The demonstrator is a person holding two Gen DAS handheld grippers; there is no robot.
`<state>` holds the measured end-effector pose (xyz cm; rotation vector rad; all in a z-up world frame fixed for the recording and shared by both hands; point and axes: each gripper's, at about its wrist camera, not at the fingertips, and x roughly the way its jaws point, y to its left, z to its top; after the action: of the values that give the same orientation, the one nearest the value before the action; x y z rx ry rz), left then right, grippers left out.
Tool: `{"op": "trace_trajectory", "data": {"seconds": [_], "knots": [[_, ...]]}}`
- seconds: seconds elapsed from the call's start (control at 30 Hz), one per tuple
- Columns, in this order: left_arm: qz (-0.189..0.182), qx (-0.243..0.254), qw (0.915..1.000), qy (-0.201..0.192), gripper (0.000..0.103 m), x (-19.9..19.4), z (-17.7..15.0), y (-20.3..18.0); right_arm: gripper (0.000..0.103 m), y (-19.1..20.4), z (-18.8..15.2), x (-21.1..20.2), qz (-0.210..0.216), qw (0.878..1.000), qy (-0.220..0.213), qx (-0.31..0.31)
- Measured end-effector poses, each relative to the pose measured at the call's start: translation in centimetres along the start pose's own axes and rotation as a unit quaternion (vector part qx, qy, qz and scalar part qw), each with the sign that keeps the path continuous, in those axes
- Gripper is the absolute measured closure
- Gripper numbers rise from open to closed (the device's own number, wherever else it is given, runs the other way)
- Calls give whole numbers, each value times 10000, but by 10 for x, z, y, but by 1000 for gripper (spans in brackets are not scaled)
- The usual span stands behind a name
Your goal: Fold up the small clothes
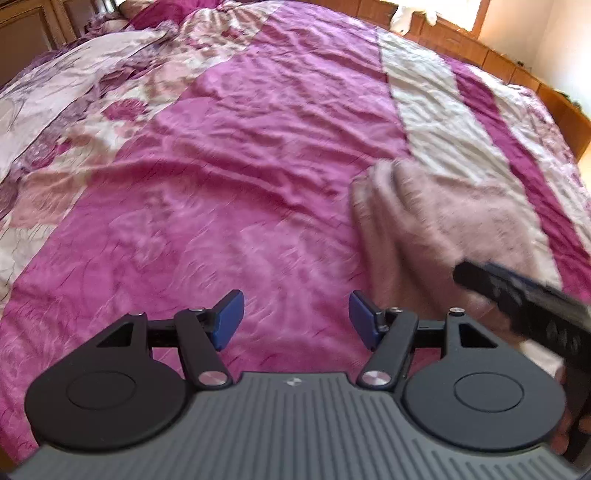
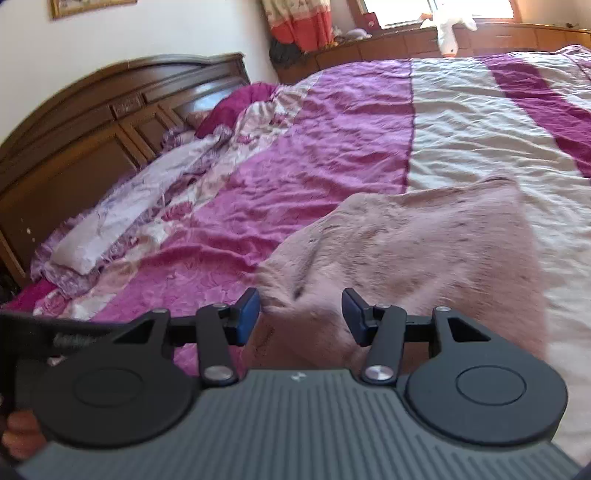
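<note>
Holding both tools over the bed, I log: left gripper (image 1: 296, 320), fingers apart, nothing between them, above bare magenta quilt (image 1: 229, 177); right gripper (image 2: 300, 316), fingers apart, its tips over the near edge of a pale pink garment (image 2: 413, 258), though I cannot tell whether they touch it. The garment lies spread on the quilt where the magenta panel meets a cream stripe (image 2: 480, 122). Right view only: carved wooden headboard (image 2: 96, 122), a rumpled floral pillow (image 2: 110, 229) near it, a curtain (image 2: 299, 22), a framed picture (image 2: 88, 5) cut off at the top edge, a white soft toy (image 2: 448, 27) on the wooden ledge under the window. Left view only: the floral band of the quilt running far to the left, and my right gripper (image 1: 524, 299) entering from the right over the garment (image 1: 436, 229), dark and blurred. Hard to make out: the garment's kind, its lower part hidden behind the tools; blur softens its left edge in the left view. Containers: none discernible; low wooden cabinets (image 1: 491, 55) line the far wall, all shut.
</note>
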<state>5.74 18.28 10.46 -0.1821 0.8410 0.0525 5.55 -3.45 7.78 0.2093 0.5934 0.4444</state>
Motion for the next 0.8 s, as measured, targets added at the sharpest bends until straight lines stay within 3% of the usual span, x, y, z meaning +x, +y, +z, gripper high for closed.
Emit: {"op": "trace_trajectory", "data": {"seconds": [0.1,0.27,0.47,0.63,0.7,0.8], "knots": [[-168,45,9998,-114,33,-2,13,-17,50,-14,2,-18,-168,9996,-151,188],[-388,264,9984,-324,33,4,33,-55,50,-46,7,-41,-874,9946,-405,398],[-747,452,9951,-464,33,41,55,-98,50,-93,5,-49,-1493,9840,-482,842],[-492,527,9966,-395,37,95,69,-119,50,-122,-6,-39,-1555,9791,-352,1265],[-556,359,9975,-253,41,115,71,-117,50,-127,-11,-34,-1544,9796,-333,1239],[-799,48,9967,-153,71,134,70,-113,46,-129,-16,-30,-1524,9816,-307,1111]]}}
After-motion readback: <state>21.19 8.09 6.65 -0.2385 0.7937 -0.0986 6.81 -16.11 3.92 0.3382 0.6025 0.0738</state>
